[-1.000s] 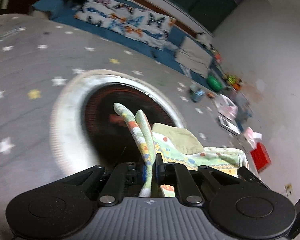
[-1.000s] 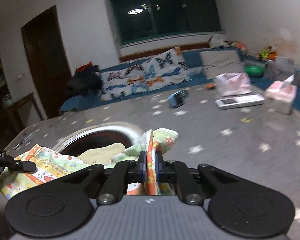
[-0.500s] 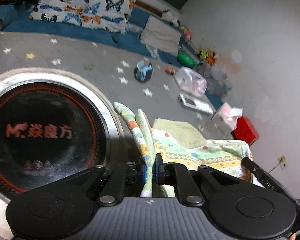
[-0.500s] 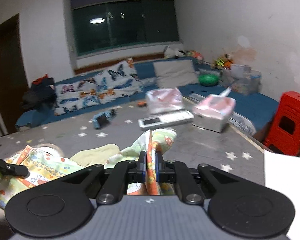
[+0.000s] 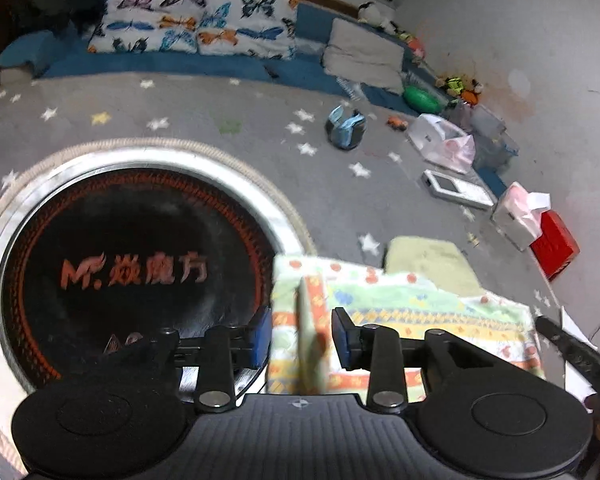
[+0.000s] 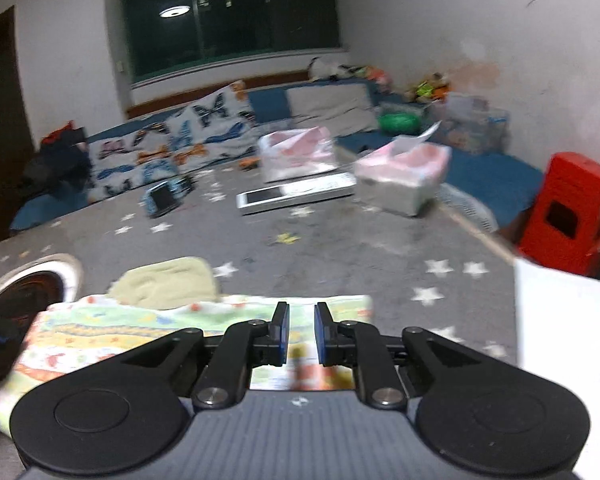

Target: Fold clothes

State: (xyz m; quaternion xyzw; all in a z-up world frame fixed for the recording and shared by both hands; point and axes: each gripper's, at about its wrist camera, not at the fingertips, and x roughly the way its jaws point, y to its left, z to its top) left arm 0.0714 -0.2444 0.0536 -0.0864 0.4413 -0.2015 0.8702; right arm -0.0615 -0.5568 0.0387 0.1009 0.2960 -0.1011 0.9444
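A colourful patterned cloth (image 5: 412, 316) lies folded flat on the grey star-print table, with a pale green cloth (image 5: 428, 264) just beyond it. My left gripper (image 5: 302, 334) is open, its jaws spread either side of a raised fold at the cloth's left edge. My right gripper (image 6: 301, 332) is open with a narrow gap, just above the near right part of the patterned cloth (image 6: 148, 332). The pale green cloth (image 6: 168, 282) shows behind it. The right gripper's arm (image 5: 572, 354) crosses the lower right of the left wrist view.
A round black cooktop with a steel rim (image 5: 236, 170) is set in the table, left of the cloths. A tissue box (image 6: 404, 178), a white flat device (image 6: 296, 196), a plastic bag (image 6: 296, 152) and a small blue object (image 6: 164, 198) stand farther back. A red stool (image 6: 568, 212) is right of the table.
Both grippers have opened and let go of the patterned cloth. It now lies flat on the table, right of the cooktop; the views swung rightward.
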